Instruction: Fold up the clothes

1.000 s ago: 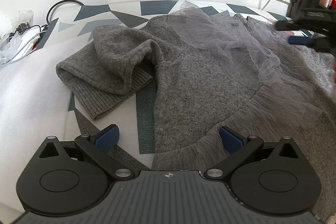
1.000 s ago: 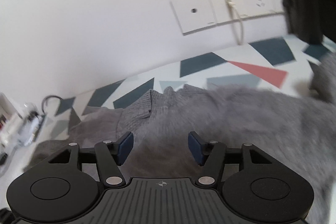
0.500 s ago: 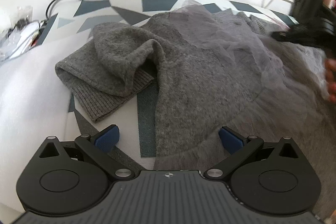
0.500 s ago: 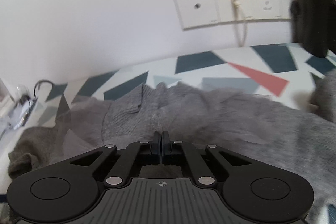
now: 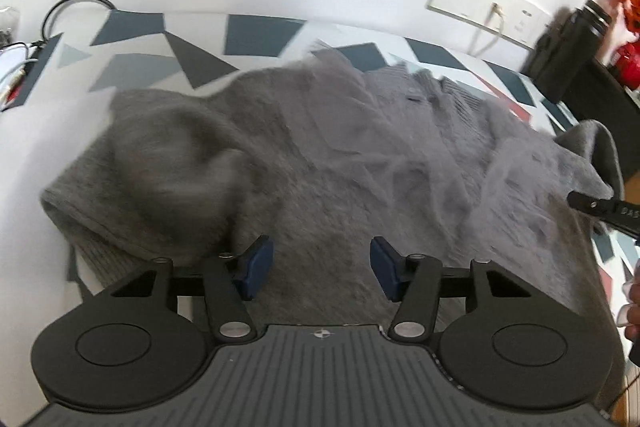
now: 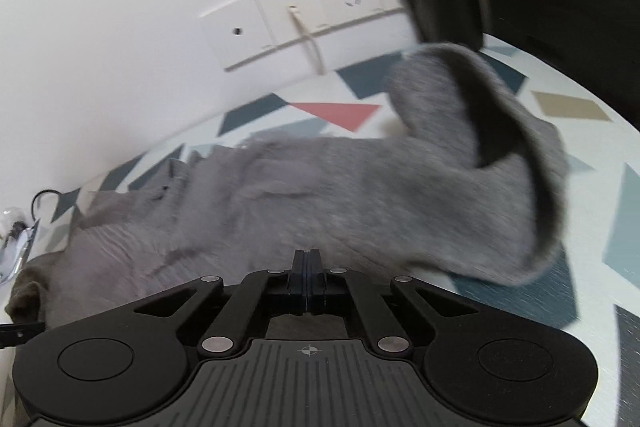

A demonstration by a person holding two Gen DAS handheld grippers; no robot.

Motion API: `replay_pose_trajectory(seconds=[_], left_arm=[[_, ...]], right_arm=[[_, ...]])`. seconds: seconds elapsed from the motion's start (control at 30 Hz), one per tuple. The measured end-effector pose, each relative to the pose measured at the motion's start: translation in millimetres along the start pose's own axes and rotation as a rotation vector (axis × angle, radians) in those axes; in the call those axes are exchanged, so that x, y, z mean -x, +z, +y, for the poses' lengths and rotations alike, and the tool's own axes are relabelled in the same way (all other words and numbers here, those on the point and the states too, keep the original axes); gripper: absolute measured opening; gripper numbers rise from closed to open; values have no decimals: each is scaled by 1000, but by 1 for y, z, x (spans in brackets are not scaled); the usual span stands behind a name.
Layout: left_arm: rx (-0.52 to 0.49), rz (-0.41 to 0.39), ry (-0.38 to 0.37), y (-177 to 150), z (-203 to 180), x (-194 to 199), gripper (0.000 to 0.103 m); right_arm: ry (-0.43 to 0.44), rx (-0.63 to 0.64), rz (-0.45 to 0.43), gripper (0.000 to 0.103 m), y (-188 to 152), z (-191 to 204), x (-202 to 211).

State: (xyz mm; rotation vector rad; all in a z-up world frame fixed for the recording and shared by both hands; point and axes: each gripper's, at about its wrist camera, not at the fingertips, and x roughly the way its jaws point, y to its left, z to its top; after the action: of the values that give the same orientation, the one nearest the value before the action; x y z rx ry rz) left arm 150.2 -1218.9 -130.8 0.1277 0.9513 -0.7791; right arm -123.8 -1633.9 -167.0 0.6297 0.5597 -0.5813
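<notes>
1. Since a second earlier the right gripper (image 6: 307, 281) had closed, its jaws pressed together, probably pinching the near edge of the sweater (image 6: 360, 195)
2. The left gripper (image 5: 321, 273) had narrowed but stayed open over the fabric
3. One grey sweater lay spread on the patterned table (image 5: 256, 35), its right sleeve (image 6: 500, 131) now folded inward
4. Two grippers and one black bottle (image 5: 568, 55) showed, blurred by motion

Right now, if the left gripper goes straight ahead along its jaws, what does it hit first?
The grey sweater. The left gripper is open, and knit already fills the gap between its jaws. Nothing else lies in that line. Depth is unclear through blur, but contact looks near.
</notes>
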Motion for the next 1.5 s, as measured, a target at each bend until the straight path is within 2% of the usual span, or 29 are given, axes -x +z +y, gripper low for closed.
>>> replay_pose_trajectory(seconds=[0.07,0.1,0.13,0.23,0.4,0.43,0.47,0.5,0.53,0.6,0.67,0.7,0.73,0.83,0.9,0.97,1.0,1.07,1.1,1.13,1.17,1.2,1.23,1.27,1.33,1.4,1.43,1.5], left_arm=[[-25,-13,-48,-1,-11,6,56],[-45,-16,-76,-1,-19,7,57],[-65,-19,-105,-2,-27,8,62],[-128,-24,-187,-3,-51,8,70],[-218,14,-222,-10,-80,-12,70],[-229,24,-239,-11,-83,-16,55],[-236,38,-262,-12,-85,-17,37],[-245,56,-286,-13,-87,-18,31],[-265,72,-301,-14,-90,-19,23],[-301,111,-328,-16,-94,-22,15],[-316,163,-353,-18,-95,-27,11],[-320,188,-365,-19,-95,-30,10],[-327,210,-382,-20,-94,-31,9],[-343,269,-442,-20,-92,-32,9],[-351,301,-480,-19,-89,-31,9],[-346,277,-520,-11,-85,-21,13],[-333,242,-530,-4,-81,-15,21],[-296,160,-525,12,-73,-3,52],[-279,121,-500,19,-70,-1,59],[-275,103,-461,22,-69,-5,62],[-272,87,-421,26,-69,-9,62],[-269,71,-380,30,-68,-14,62],[-263,80,-365,31,-69,-23,60],[-264,97,-371,29,-72,-28,59],[-269,134,-390,26,-78,-39,49],[-298,166,-398,19,-89,-45,39],[-307,188,-400,15,-92,-48,30],[-317,232,-406,8,-96,-54,26]], right_arm=[[12,-23,-1,5,3,-2,1],[18,-27,-1,10,6,0,-1],[26,-30,-1,19,10,3,-2],[73,-16,-20,26,24,16,-9],[139,48,-16,39,50,49,-35],[153,62,-11,45,55,56,-41],[162,83,-6,48,57,64,-47],[165,114,6,55,59,72,-55],[164,139,20,57,59,78,-63],[158,176,68,53,57,86,-82],[147,189,123,8,54,86,-96],[137,179,134,1,51,83,-98],[134,154,114,0,49,75,-92],[111,59,64,0,43,44,-69],[78,19,84,0,37,24,-58],[33,-7,109,0,31,7,-50],[17,-18,114,0,31,0,-46],[17,-48,92,0,37,-10,-39],[27,-58,76,3,42,-11,-38],[41,-61,63,10,47,-9,-39],[57,-62,51,16,53,-7,-42],[74,-59,43,33,59,-3,-45],[89,-41,37,39,63,4,-52],[104,-19,32,39,68,12,-61],[134,27,21,38,77,29,-77],[132,62,28,39,84,44,-96],[120,72,36,39,85,49,-106],[87,86,54,39,85,54,-123]])
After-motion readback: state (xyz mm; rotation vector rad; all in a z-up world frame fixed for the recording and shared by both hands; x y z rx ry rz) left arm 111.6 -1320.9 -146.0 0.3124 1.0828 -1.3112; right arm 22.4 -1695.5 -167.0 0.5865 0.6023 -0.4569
